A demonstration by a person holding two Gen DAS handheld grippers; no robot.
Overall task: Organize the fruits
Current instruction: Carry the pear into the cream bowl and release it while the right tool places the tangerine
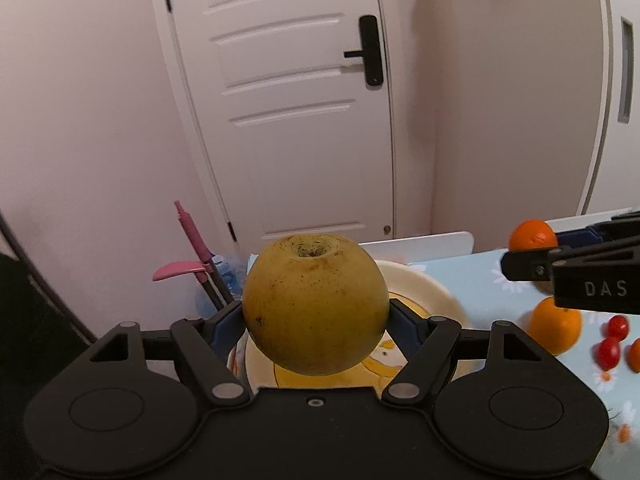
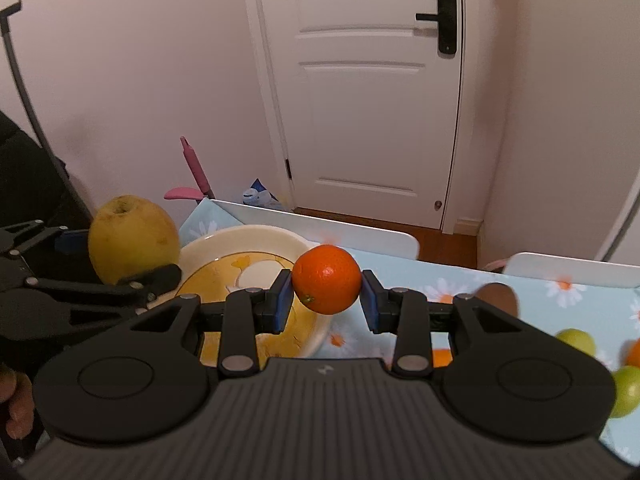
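Observation:
My left gripper (image 1: 316, 312) is shut on a large yellow pear (image 1: 315, 304) and holds it above a cream plate (image 1: 432, 292). The pear also shows in the right wrist view (image 2: 132, 238), at the plate's left edge (image 2: 224, 240). My right gripper (image 2: 326, 296) is shut on a small orange (image 2: 326, 279) and holds it in the air over the plate's right rim. The right gripper also shows in the left wrist view (image 1: 528, 258), with that orange (image 1: 532, 235) between its fingers.
The table has a blue daisy cloth (image 2: 440, 280). Another orange (image 1: 554, 324) and cherry tomatoes (image 1: 610, 350) lie to the right. Green fruits (image 2: 628, 390) and a brown fruit (image 2: 498, 296) lie on the right. White chair backs (image 2: 320, 226) stand behind the table, before a white door (image 2: 360, 100).

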